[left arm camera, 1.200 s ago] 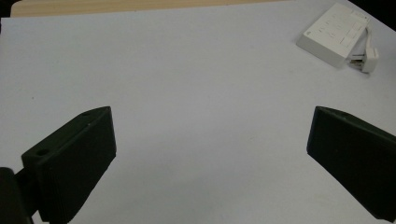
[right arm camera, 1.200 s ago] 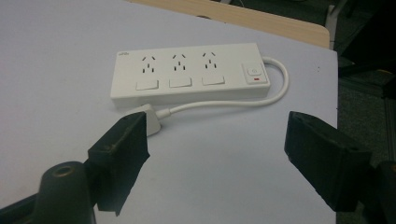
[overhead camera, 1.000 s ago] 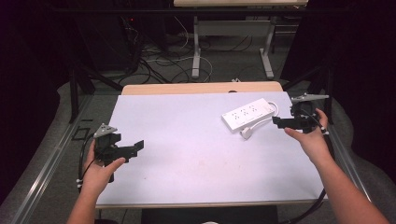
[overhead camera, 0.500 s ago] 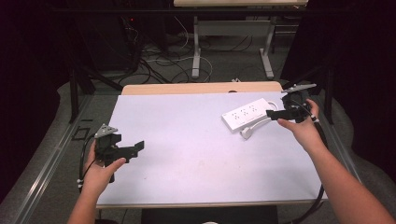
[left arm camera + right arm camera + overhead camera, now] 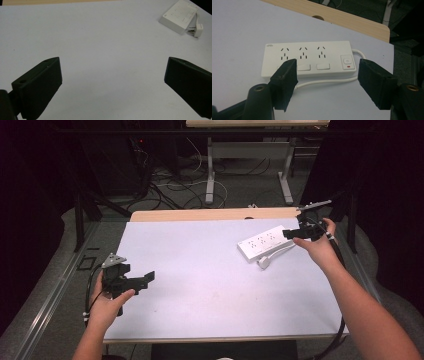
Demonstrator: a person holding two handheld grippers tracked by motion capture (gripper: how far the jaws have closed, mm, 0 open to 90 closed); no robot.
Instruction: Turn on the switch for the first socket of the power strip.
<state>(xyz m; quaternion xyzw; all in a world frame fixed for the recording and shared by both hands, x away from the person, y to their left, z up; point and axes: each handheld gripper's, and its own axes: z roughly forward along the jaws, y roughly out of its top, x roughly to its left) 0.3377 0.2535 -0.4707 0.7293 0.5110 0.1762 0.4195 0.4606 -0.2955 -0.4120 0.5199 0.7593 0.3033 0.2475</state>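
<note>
A white power strip [image 5: 263,243] [image 5: 309,58] [image 5: 179,16] with three sockets and a switch lies at the far right of the white table [image 5: 200,270]. Its white cord and plug [image 5: 264,262] [image 5: 197,28] curl beside it. My right gripper [image 5: 291,234] [image 5: 328,82] hovers open just right of the strip's switch end, its jaws straddling the cord side. My left gripper [image 5: 145,279] [image 5: 112,87] is open over the table's near left, nothing between its jaws, pointing across toward the strip.
A wooden edge [image 5: 215,214] borders the table's far side. Beyond it stand desk legs [image 5: 210,170] and loose cables [image 5: 170,187] on the floor. A metal rail [image 5: 45,290] runs along the left. Bare white surface lies between the grippers.
My right gripper has moved left and toward the far side, closing in on the power strip's right end. The left gripper has stayed put.
</note>
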